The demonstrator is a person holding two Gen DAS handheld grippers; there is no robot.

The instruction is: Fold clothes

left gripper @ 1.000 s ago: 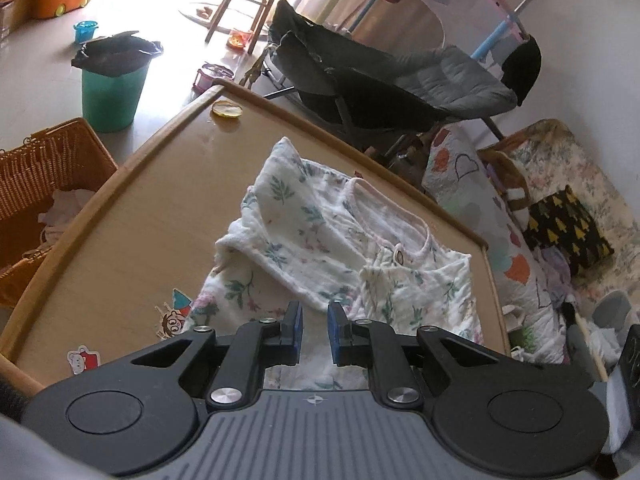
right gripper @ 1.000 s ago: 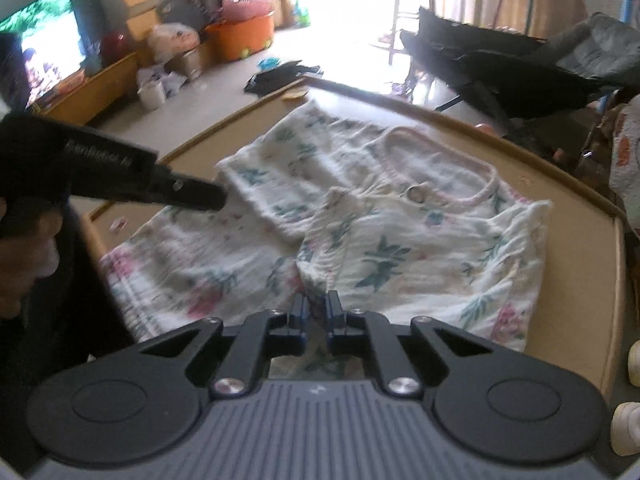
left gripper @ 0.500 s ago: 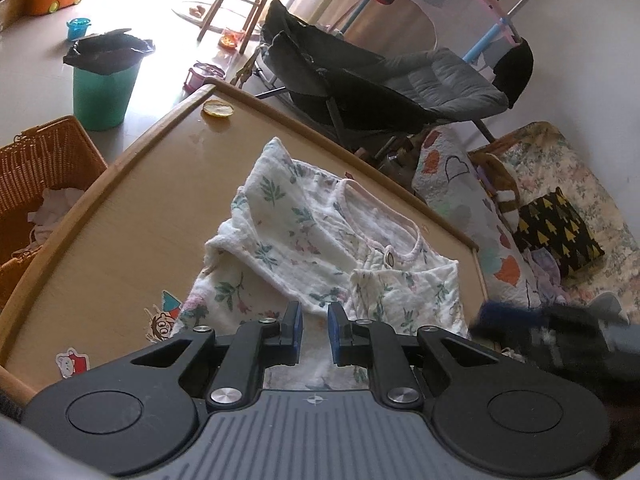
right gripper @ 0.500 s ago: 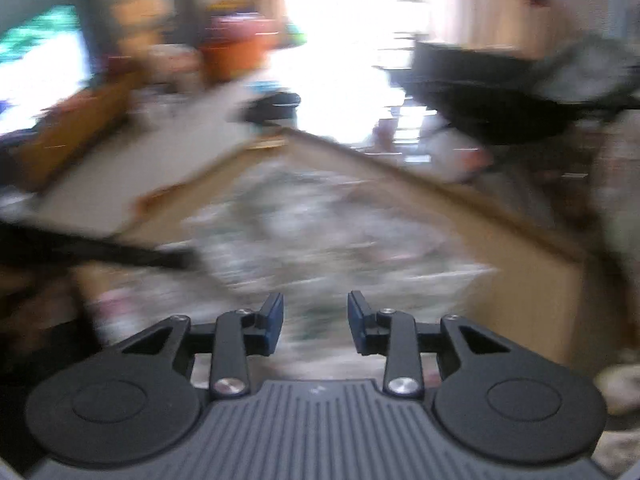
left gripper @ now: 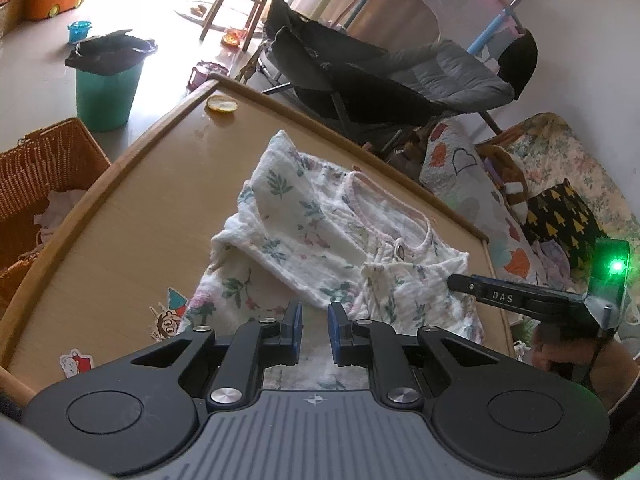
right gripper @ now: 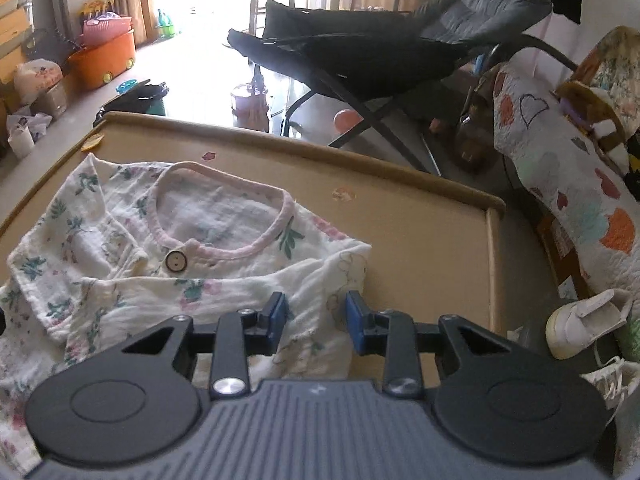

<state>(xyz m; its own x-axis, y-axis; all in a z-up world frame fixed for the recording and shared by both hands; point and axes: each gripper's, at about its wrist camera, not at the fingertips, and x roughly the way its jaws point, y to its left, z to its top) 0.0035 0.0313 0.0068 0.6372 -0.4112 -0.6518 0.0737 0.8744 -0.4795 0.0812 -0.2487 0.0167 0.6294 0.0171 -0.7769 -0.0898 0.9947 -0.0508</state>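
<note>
Muslin floral top (right gripper: 168, 240), partly folded, on wooden table (right gripper: 420, 248).
Left gripper (left gripper: 314, 322): narrow gap, nothing held. Right gripper (right gripper: 316, 312): parted wider after opening, straddling garment's edge, pads not pressing.

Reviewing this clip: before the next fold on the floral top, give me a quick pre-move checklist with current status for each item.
1. Floral top lies wholly on the table: ok.
2. Both sleeves folded in over the body: ok.
3. Right tongs open over the top's right edge; jaws have just been opening, nothing pinched: ok.
4. Left tongs gripping the near hem: cannot tell; a narrow gap shows between the jaws.
5. Neckline button fastened: ok.
6. Bare table beyond the collar for the fold: ok.
</note>
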